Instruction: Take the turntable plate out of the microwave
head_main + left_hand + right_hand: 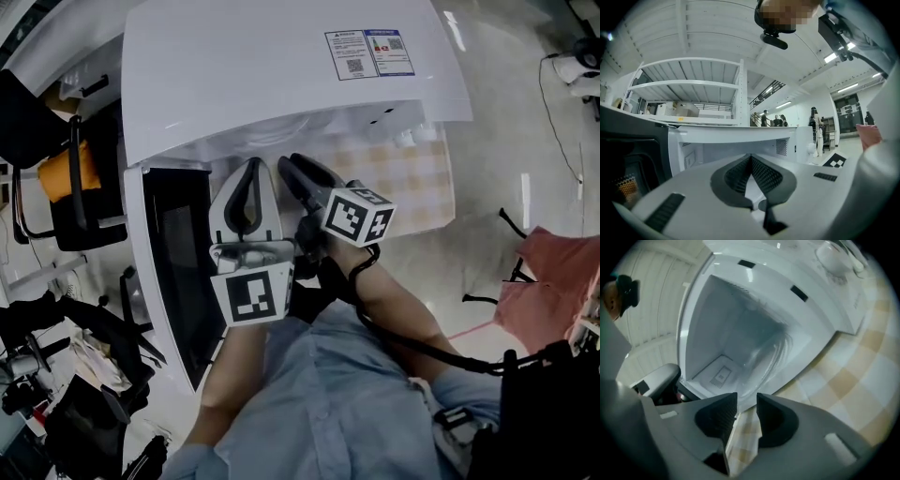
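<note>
Microwave [281, 66] sits on the surface with a checked cloth [403, 183] under and beside it; door [173, 253] is swung fully open to the left in the head view; cavity is exposed.

Turntable plate [766, 355] is inside the cavity, seen in the right gripper view as a clear glass disc with a curved rim; neither gripper touches it.

Right gripper [746, 401] is in front of the cavity opening, pointing in; jaws are apart with a clear gap; only cloth and the cavity edge show through the gap; the view is rolled, so the cavity looks tilted.

Left gripper [751, 157] is just beside the right one at the opening, held roughly level; jaws are closed pad to pad at the tips, nothing between them.

Both marker cubes face the head view.
</note>
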{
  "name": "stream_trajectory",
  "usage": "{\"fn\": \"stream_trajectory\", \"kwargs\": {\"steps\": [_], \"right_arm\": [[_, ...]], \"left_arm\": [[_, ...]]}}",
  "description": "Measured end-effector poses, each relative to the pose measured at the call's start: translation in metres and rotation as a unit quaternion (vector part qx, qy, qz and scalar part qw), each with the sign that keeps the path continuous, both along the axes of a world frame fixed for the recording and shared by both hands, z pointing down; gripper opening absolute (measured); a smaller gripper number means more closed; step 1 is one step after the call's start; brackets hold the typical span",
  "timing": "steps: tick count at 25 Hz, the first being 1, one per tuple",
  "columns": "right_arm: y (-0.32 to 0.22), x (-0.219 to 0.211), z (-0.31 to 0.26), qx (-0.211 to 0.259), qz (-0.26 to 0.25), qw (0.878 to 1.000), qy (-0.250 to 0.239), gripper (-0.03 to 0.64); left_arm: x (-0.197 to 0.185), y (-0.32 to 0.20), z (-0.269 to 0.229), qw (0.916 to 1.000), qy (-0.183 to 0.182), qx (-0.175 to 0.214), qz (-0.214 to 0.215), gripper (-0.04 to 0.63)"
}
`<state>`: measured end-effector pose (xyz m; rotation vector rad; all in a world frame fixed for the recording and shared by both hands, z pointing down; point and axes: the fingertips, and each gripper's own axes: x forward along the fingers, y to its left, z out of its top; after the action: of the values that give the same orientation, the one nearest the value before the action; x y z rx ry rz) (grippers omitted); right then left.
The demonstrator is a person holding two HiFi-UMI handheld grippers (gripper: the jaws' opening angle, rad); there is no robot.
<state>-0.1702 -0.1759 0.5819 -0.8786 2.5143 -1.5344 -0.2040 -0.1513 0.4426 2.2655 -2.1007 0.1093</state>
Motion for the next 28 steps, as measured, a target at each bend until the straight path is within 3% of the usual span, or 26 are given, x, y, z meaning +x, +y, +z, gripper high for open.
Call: {"fn": "stream_trajectory", "kwargs": {"steps": [3, 6, 11, 15, 28], "right_arm": [[-0.008, 0.001, 0.011, -0.065, 0.033, 0.996, -0.046, 0.127], [-0.016, 0.002, 0.021, -0.100, 0.057, 0.991, -0.067, 0.127], [-0.026, -0.004, 0.021, -0.093, 0.060, 0.990, -0.088, 0.130], [-0.025, -0.003, 0.015, -0.087, 0.064, 0.989, -0.104, 0.060], [0.003, 0.019, 0.020, -0.114, 0.065, 0.986, -0.101, 0.054]], "left_arm": [[-0.001, 0.000, 0.001, 1.0000, 0.002, -0.006, 0.002, 0.008], [-0.005, 0.000, 0.001, 0.9999, 0.002, -0.010, 0.001, 0.008], [-0.012, -0.003, 0.004, 0.9999, 0.003, -0.012, -0.005, 0.008], [-0.013, -0.003, 0.003, 0.9999, 0.003, -0.014, -0.008, 0.008], [0.005, -0.003, -0.001, 0.9995, 0.005, -0.030, 0.008, 0.008]]}}
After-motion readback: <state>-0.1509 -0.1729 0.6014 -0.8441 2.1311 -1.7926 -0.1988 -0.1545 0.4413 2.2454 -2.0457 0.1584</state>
